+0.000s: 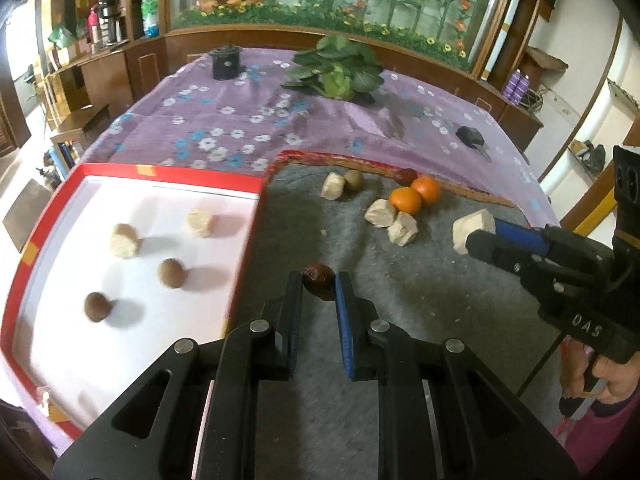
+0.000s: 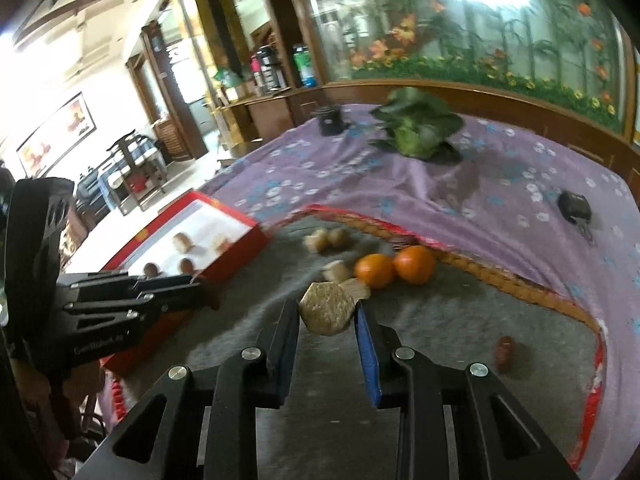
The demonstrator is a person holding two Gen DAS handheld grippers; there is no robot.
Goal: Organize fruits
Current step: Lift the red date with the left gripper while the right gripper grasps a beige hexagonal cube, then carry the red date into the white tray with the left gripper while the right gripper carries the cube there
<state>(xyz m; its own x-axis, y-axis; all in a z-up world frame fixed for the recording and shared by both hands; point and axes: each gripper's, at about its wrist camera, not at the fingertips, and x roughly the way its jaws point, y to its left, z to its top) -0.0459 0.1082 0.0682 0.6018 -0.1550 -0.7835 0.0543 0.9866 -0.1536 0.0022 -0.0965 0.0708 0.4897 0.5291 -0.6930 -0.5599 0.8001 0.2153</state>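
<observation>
Fruits in mid-sort, both claws loaded. Left wrist view: the left claw (image 1: 318, 286) is clenched on a dark red date (image 1: 319, 285), pinched between the black pad and the blue pad at the very tips. It hangs over the grey mat (image 1: 400, 320), just beside the red wall of the box (image 1: 248, 264). Four pieces already lie on the box's white floor: two pale chunks and two brown round fruits. Further back on the mat wait two oranges (image 1: 416, 196), more pale chunks, a small green-brown fruit and another dark date. At right, the right claw (image 1: 480, 236) grips a pale chunk (image 1: 472, 230), a hand (image 1: 612, 376) on its handle below. Judged step: carry to the box; the next move calls for a shift left over the red wall, then release above a bare patch of white floor.

Right wrist view: the right claw (image 2: 327, 314) is closed on the chunk (image 2: 327, 312), which sits across the tips, clear of the mat. The claw points obliquely down towards the oranges (image 2: 396, 268). The left claw (image 2: 204, 292) reaches in level from the left, in front of the box (image 2: 240, 248); its date is not discernible here. A date (image 2: 505, 354) lies apart at right. The chunk's carry must pass leftward without meeting the other claw
</observation>
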